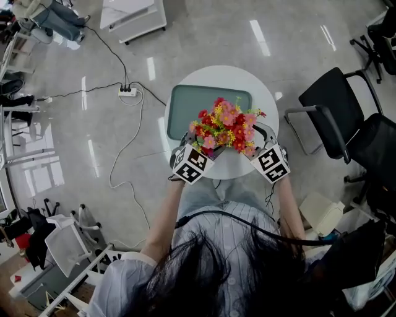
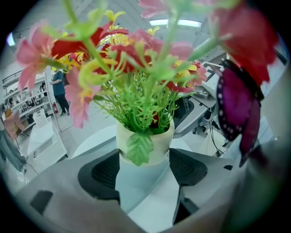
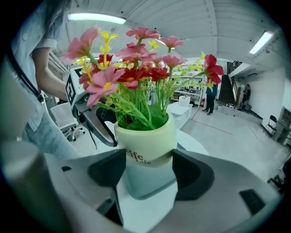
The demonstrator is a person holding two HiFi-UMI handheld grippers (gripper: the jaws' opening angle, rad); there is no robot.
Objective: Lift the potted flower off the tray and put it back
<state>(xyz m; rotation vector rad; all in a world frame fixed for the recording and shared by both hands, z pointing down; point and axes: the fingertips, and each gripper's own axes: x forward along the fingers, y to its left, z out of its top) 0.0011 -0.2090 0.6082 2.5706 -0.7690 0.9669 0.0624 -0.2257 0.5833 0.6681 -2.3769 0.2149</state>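
The potted flower is a cream and grey-green pot (image 3: 148, 154) full of red, pink and yellow blossoms (image 1: 226, 129). It sits between both grippers over the near part of the round white table (image 1: 266, 99), in front of the grey-green tray (image 1: 207, 102). My left gripper (image 1: 199, 147) presses its pads on the pot (image 2: 145, 150) from the left. From the right, my right gripper (image 1: 263, 145) clamps the same pot. In each gripper view the pot fills the gap between the jaws (image 2: 143, 170) (image 3: 148, 175). Whether the pot's base touches the table cannot be told.
Two black office chairs (image 1: 337, 111) stand right of the table. A power strip (image 1: 128, 91) with cables lies on the floor at the left. A white cart (image 1: 133, 15) is at the top, a white chair (image 1: 65, 244) at the lower left. People stand far off (image 2: 59, 88).
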